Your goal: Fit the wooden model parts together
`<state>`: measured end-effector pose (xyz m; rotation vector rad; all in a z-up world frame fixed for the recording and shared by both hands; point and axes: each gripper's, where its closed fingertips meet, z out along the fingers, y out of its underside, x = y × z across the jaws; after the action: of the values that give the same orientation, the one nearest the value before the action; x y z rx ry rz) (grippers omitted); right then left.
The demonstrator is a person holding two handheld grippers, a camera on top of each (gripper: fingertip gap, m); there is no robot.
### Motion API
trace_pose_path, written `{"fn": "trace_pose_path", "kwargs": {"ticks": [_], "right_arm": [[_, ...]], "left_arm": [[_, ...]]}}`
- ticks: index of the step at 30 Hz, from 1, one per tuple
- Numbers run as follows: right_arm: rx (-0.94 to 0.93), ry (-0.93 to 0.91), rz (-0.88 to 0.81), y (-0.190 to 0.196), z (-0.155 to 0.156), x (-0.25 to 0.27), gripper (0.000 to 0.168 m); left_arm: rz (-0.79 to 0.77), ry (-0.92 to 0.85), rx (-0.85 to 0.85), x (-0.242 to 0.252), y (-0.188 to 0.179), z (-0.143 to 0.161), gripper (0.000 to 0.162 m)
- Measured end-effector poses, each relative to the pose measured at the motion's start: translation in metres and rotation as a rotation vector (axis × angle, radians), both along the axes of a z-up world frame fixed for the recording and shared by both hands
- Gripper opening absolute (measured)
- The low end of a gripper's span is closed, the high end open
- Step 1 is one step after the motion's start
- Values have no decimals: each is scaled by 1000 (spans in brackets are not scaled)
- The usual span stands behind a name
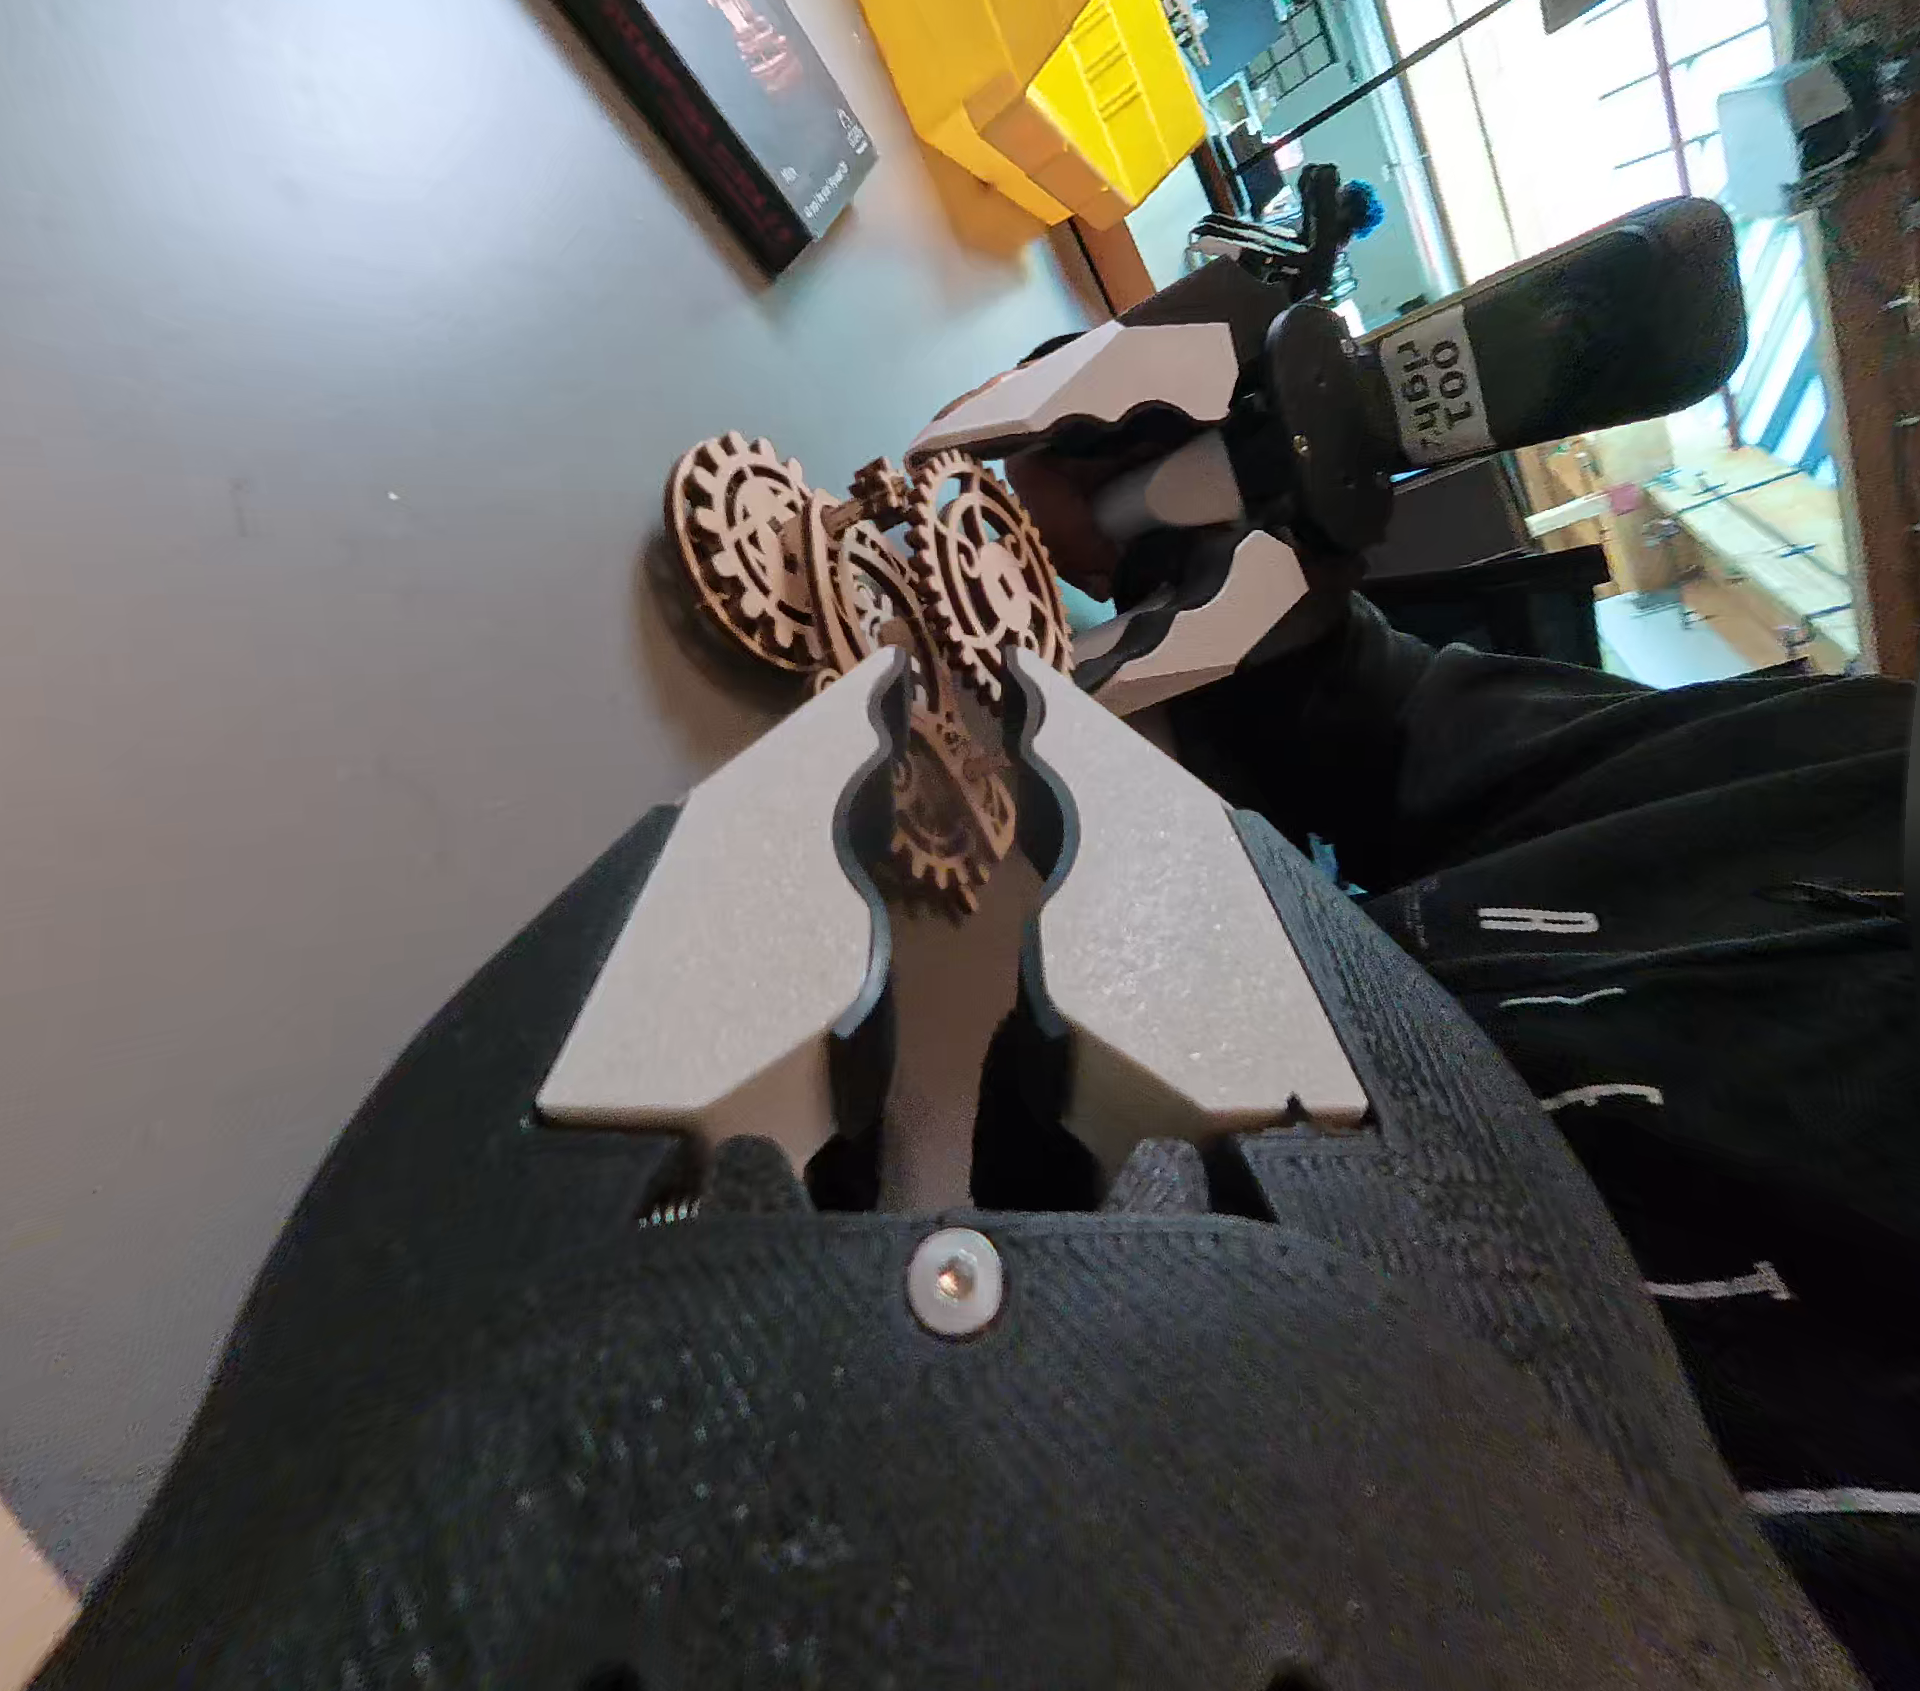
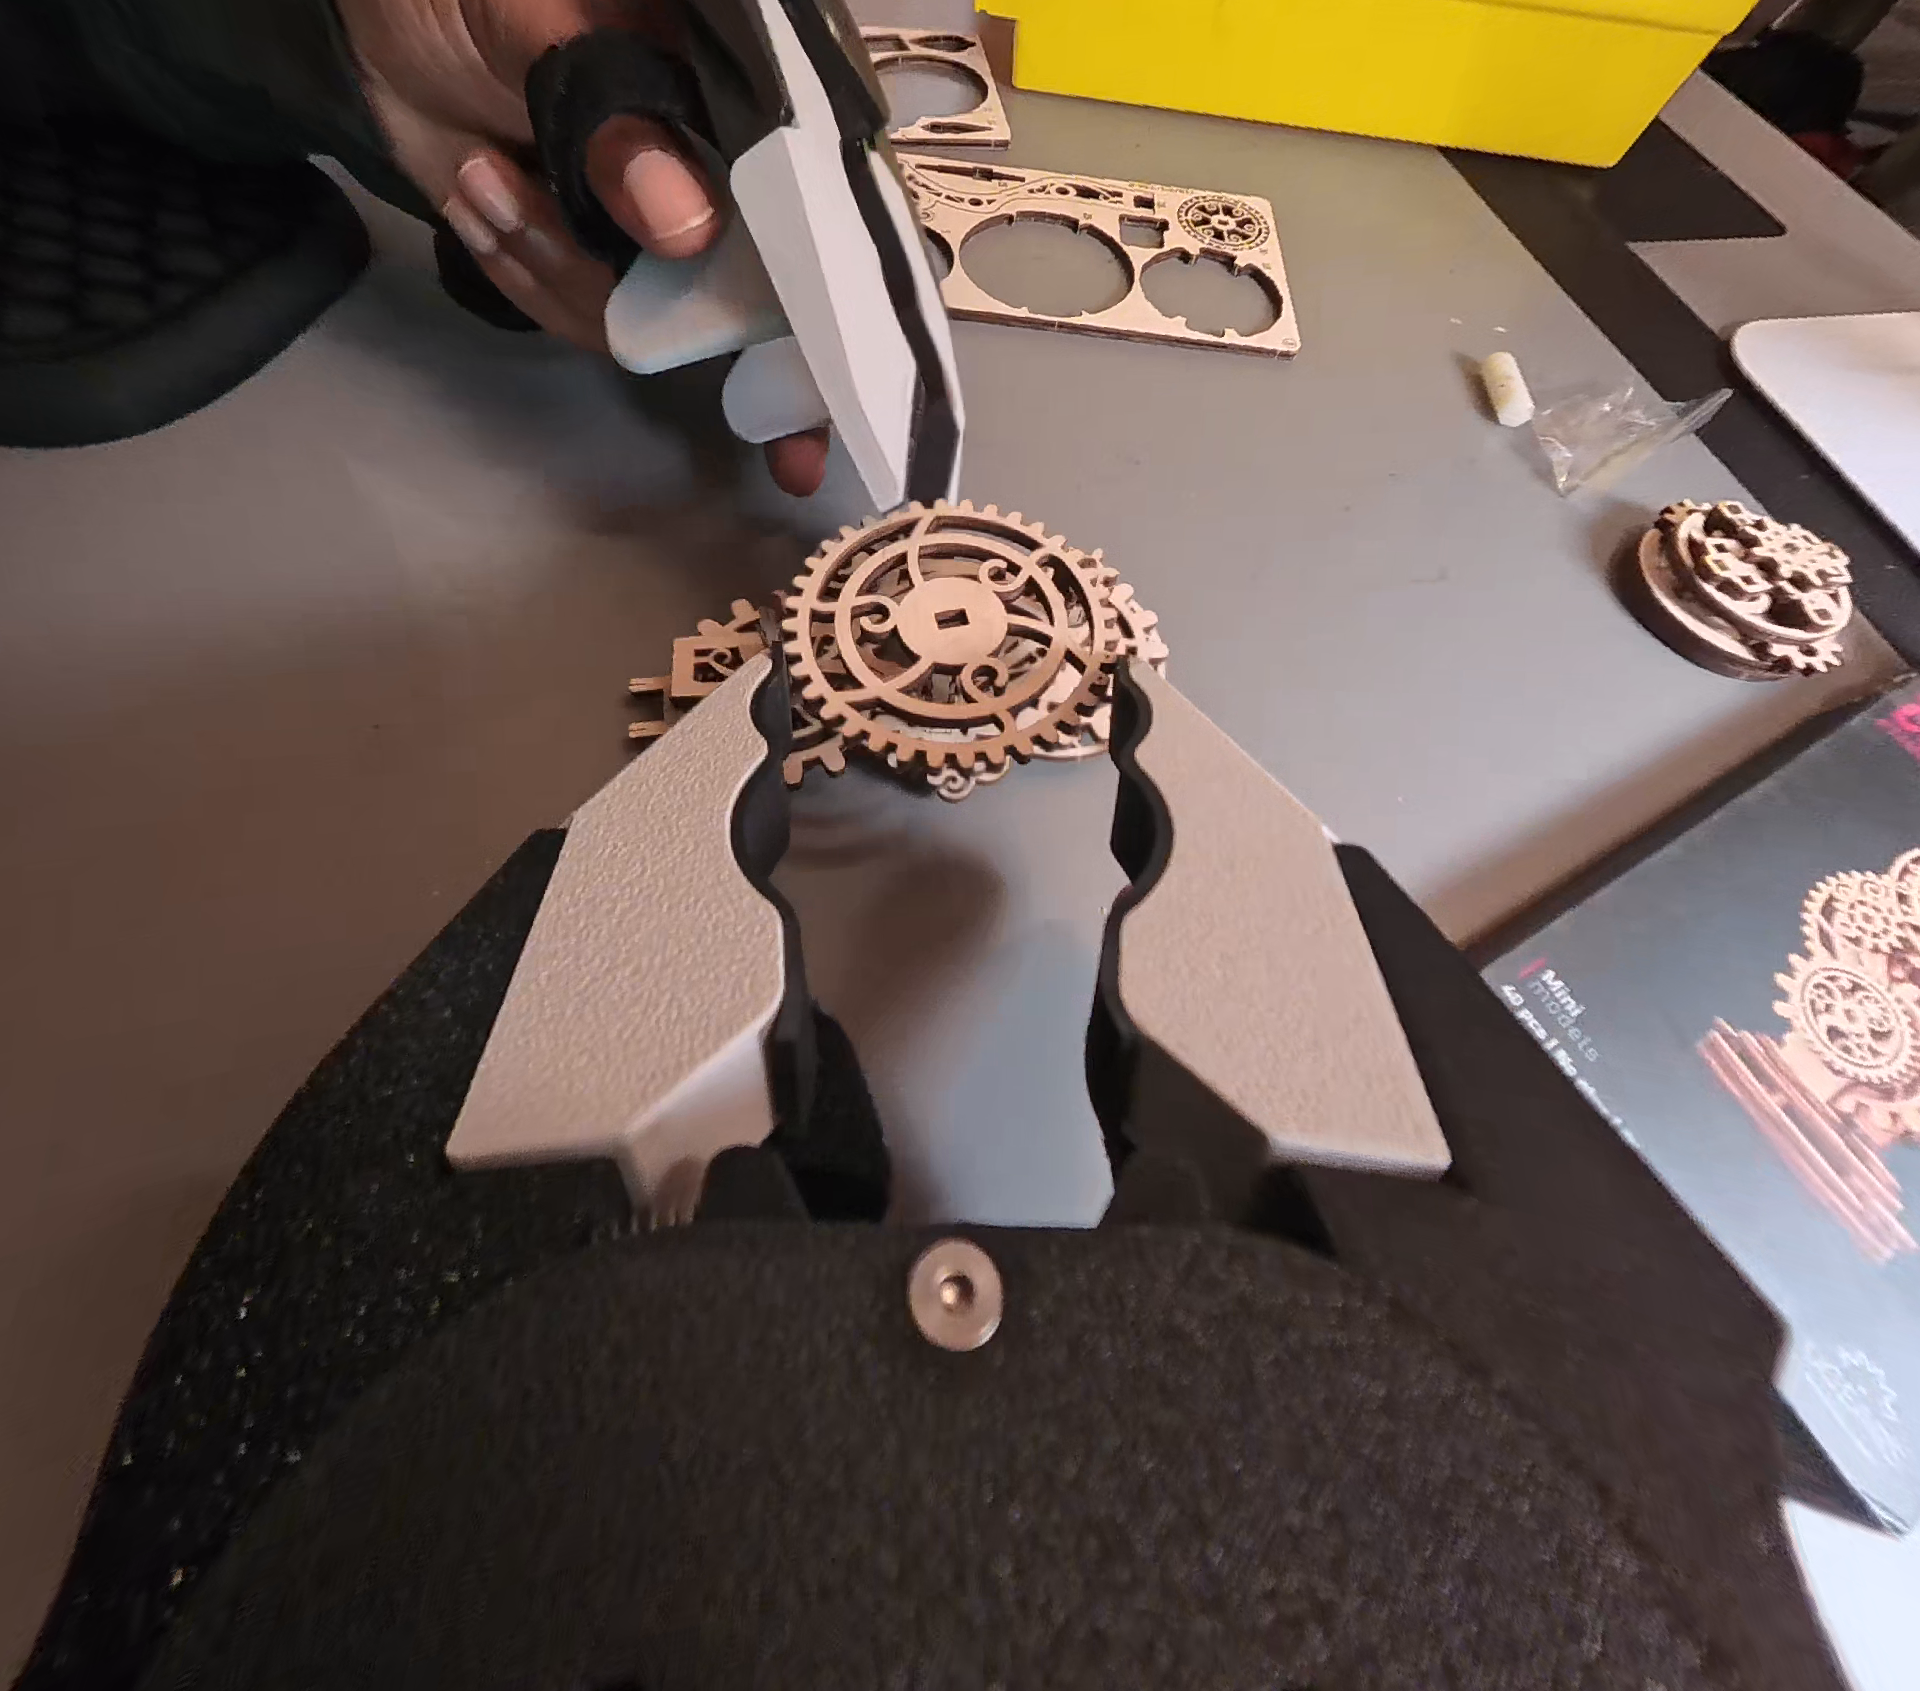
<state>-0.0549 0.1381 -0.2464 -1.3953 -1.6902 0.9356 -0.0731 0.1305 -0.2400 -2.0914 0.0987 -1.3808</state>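
The left tongs (image 1: 951, 685) are clamped on the wooden gear model (image 2: 935, 665) at mid-surface (image 2: 312, 654); the right tongs (image 2: 951, 696) straddle its big gear from 6 o'clock, apart.

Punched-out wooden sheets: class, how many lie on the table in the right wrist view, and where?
2. One wooden sheet lies beyond the gear model, with big round holes. The second sheet lies behind it, beside the yellow bin, partly hidden by the left gripper.
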Motion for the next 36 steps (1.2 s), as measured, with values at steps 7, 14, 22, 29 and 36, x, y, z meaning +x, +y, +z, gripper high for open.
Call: {"fn": "trace_pose_path", "kwargs": {"ticks": [7, 14, 22, 29, 36], "right_arm": [[27, -28, -66, -2, -1, 4, 60], [22, -37, -148, -1, -2, 6, 60], [-12, -37, -170, 1, -3, 4, 60], [-39, -27, -183, 1, -4, 2, 60], [-50, -22, -208, 3, -3, 1, 60]], "left_arm": [[-20, 105, 100, 3, 4, 3, 7], [-25, 182, 167, 5, 6, 4, 6], [-13, 211, 206, 5, 8, 5, 7], [-19, 254, 267, 9, 8, 8, 7], [6, 293, 303, 3, 11, 8, 12]]}}
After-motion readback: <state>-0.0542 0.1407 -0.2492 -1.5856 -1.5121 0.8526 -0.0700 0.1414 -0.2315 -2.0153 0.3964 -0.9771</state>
